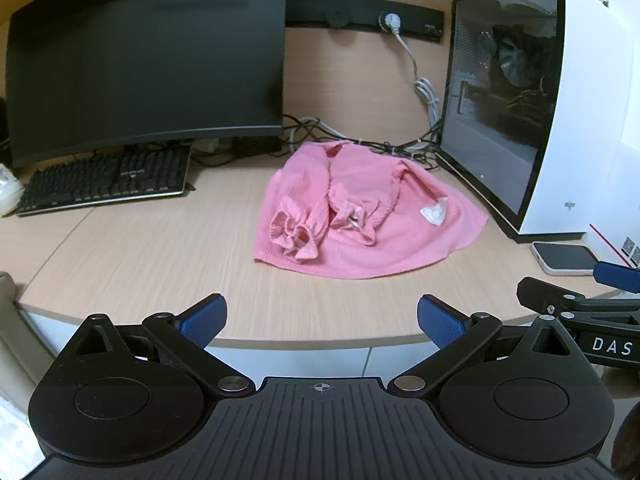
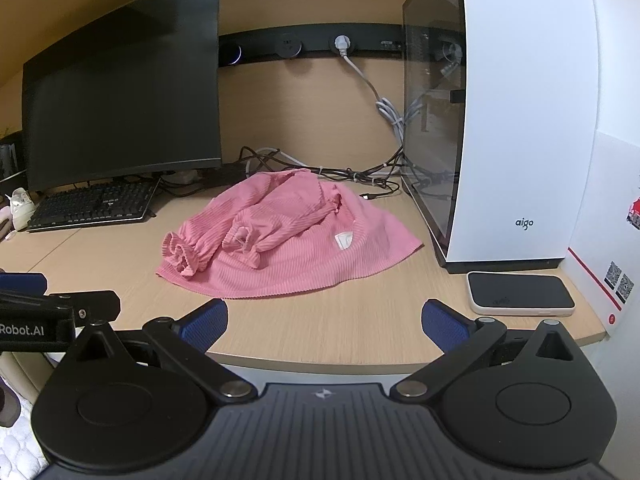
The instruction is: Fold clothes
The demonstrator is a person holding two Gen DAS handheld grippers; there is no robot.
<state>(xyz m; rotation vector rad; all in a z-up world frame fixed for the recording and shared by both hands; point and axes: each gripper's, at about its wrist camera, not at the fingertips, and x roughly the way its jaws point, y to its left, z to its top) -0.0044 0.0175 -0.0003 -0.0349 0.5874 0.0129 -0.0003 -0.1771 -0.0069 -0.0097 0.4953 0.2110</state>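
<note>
Both tongs are spread apart and hold nothing. Your left gripper (image 1: 322, 320) and your right gripper (image 2: 325, 322) hang side by side at the near edge of the desk (image 1: 140, 256), blue pads facing inward, well short of any cloth.

Past them, on the desk between its middle and its far right corner, lies the pink ribbed top (image 1: 360, 216), rumpled, not yet folded. Its body spreads flat in a fan. Both sleeves (image 2: 224, 240) are thrown across it, their frilled cuffs (image 1: 290, 236) bunched near its left front edge. A white care label (image 2: 344, 239) shows, so it may be inside out.

Its long axis seems to run from the far edge, where the neckline end sits, toward you, with the curved hem (image 2: 280, 294) nearest your tongs.

Around it: a dark monitor and black keyboard (image 1: 108, 180) to the left, a white computer case (image 2: 520, 120) close on the right, tangled cables (image 1: 360, 142) just behind the collar end, and a phone (image 2: 520, 294) near the front right corner.

Risks, as judgements: pinching a sleeve together with the body layer would drag the whole garment. Pulling it back could snag the cables. A wide swing from your right tongs could knock the phone or the case.
</note>
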